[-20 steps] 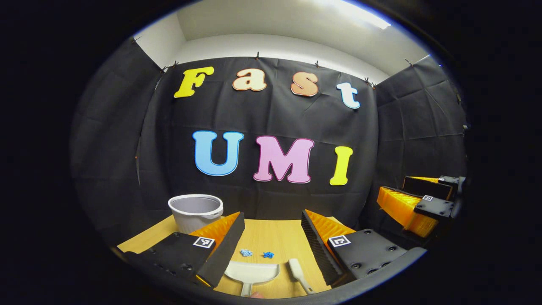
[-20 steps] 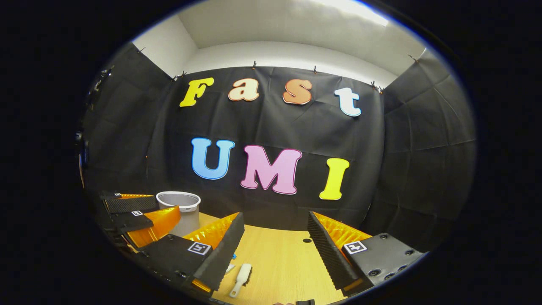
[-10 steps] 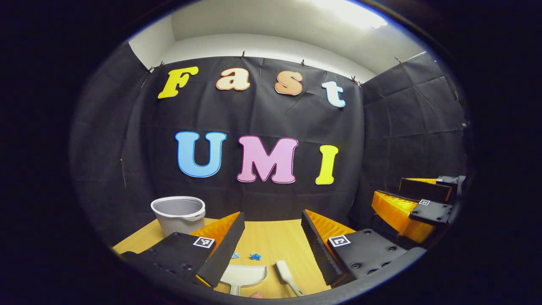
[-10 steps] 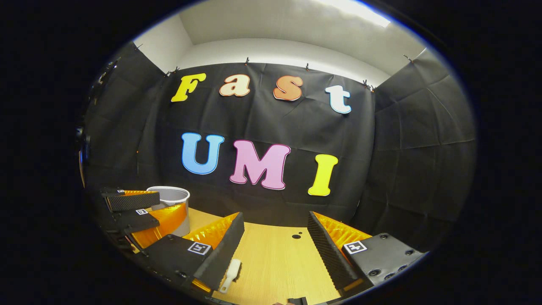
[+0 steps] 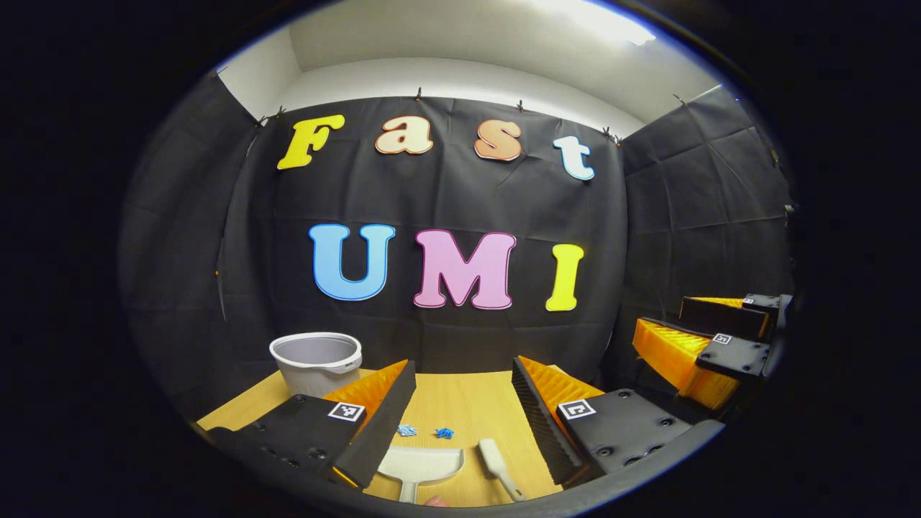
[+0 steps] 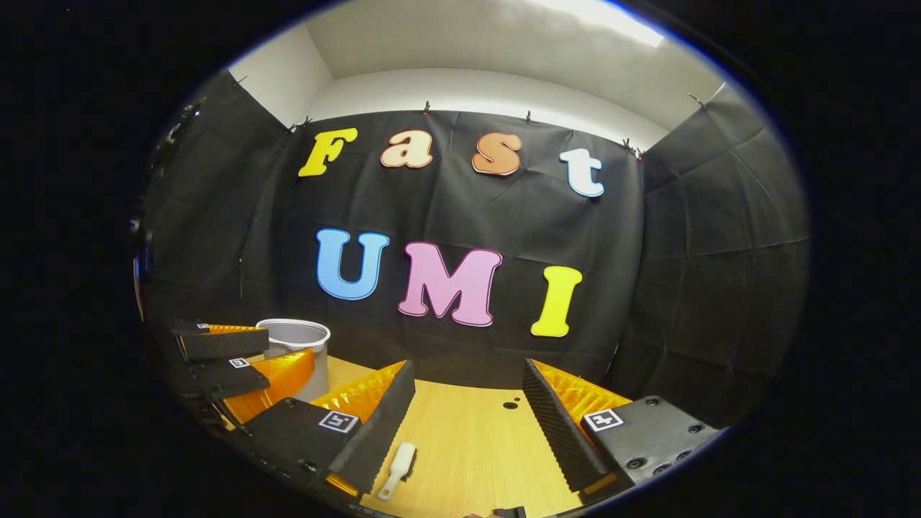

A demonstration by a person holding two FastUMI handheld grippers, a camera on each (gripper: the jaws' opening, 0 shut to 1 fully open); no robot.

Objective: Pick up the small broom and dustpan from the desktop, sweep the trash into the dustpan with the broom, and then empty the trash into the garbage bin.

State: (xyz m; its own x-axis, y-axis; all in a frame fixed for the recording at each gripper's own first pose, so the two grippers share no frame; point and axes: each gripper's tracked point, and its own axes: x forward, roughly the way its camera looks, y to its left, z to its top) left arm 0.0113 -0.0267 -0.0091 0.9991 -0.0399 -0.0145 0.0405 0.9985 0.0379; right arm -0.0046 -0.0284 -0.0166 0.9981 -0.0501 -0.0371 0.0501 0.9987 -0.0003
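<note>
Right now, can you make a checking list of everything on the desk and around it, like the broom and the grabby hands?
Surface: wooden desktop, two small dark holes toward the back.
Job's things: white dustpan and small broom lie side by side, not picked up; two blue trash bits just beyond the dustpan; garbage bin upright at the back left.
Clutter: nothing seen.
Grippers: left gripper open, holding nothing, over the dustpan; right gripper open, holding nothing, broom near its left finger.
Cables: nothing seen.
Surroundings: black cloth wall, white ceiling above.
</note>
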